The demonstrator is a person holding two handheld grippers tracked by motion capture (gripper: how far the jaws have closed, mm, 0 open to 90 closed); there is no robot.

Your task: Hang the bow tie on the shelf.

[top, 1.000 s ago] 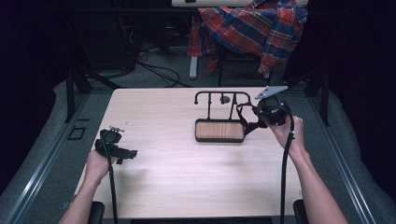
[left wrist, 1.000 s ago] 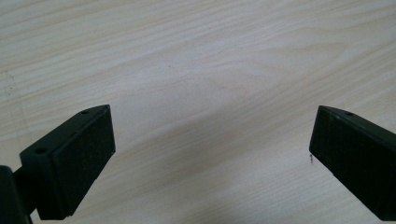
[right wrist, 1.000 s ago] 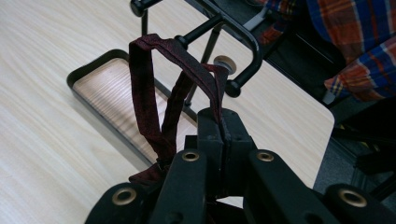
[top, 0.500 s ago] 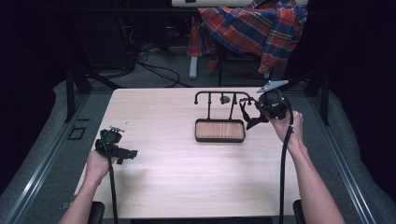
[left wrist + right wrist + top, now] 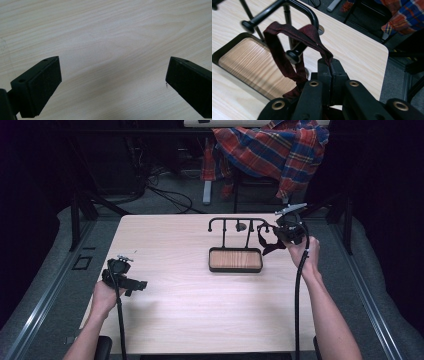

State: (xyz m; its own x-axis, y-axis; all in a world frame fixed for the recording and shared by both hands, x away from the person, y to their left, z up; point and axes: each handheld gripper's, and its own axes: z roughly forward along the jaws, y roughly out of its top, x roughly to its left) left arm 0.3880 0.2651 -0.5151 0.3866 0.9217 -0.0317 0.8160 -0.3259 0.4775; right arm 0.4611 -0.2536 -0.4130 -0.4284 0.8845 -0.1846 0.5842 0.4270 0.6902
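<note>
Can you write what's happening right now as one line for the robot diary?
right gripper: shut on dark red strap by black rack | left gripper: open over bare table | tray: empty

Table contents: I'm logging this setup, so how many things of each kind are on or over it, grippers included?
Grippers: 2, left gripper open, right gripper shut
Black racks with a wooden base tray: 1
Dark red fabric bands, held by the right gripper: 1
Total: 4
</note>
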